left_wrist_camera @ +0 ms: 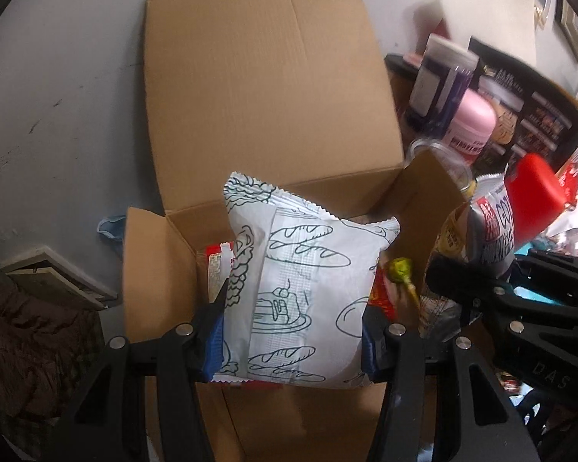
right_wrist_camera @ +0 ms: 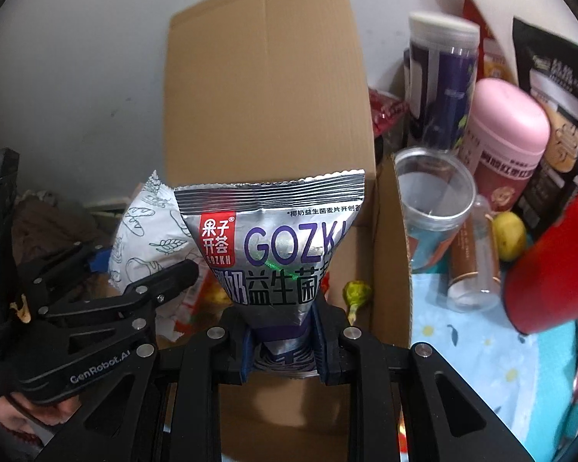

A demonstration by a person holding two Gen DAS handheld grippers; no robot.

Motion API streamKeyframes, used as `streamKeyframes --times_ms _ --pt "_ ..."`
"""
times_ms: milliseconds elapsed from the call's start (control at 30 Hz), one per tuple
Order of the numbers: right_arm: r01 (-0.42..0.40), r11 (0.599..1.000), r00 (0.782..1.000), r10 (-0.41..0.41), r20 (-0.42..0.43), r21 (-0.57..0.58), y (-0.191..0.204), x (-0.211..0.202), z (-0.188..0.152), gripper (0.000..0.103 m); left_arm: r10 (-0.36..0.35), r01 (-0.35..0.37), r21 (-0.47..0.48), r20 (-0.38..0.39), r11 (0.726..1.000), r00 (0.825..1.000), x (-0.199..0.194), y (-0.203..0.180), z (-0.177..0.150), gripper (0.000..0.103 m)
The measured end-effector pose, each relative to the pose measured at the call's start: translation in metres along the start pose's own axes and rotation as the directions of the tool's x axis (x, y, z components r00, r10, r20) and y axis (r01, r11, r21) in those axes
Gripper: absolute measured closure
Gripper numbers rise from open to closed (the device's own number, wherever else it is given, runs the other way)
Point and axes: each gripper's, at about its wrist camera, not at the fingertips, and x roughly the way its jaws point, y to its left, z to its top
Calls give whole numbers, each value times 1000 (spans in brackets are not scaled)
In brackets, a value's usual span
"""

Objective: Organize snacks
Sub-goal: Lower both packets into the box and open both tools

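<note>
The white snack bag (left_wrist_camera: pixel 300 288) with bread drawings sits squeezed in the left gripper (left_wrist_camera: pixel 293 342), over the open cardboard box (left_wrist_camera: pixel 258 88). The silver snack bag (right_wrist_camera: pixel 273 246) is pinched tight in the right gripper (right_wrist_camera: pixel 283 346), just beside it, above the same box. A pink jar (right_wrist_camera: pixel 512 134) and a red cup (right_wrist_camera: pixel 551 265) stand past the box's right edge.

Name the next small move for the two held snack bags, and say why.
Probably lower both a little further, then release. The left hand-held gripper clamps the white bread-print bag and the right hand-held gripper pinches the silver bag, both poised over the open cardboard box, which already holds snacks.
</note>
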Motion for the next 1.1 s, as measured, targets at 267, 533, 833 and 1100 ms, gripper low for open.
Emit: streamKeyframes --times_ms 267,533,833,1100 --pt "-6 1000 998 7 -59 19 -7 42 -1 79 29 -29 -4 -43 1000 999 37 9 -4 50" --pt "38 999 995 -40 -96 -17 7 66 1 79 65 -66 -6 -87 998 994 63 14 -1 50" --pt "79 996 991 -82 -102 -27 12 77 5 76 104 -103 17 -93 995 990 76 5 6 49" --pt "82 997 989 -82 -126 -5 11 72 12 71 120 -123 -22 -121 992 985 71 1 15 48"
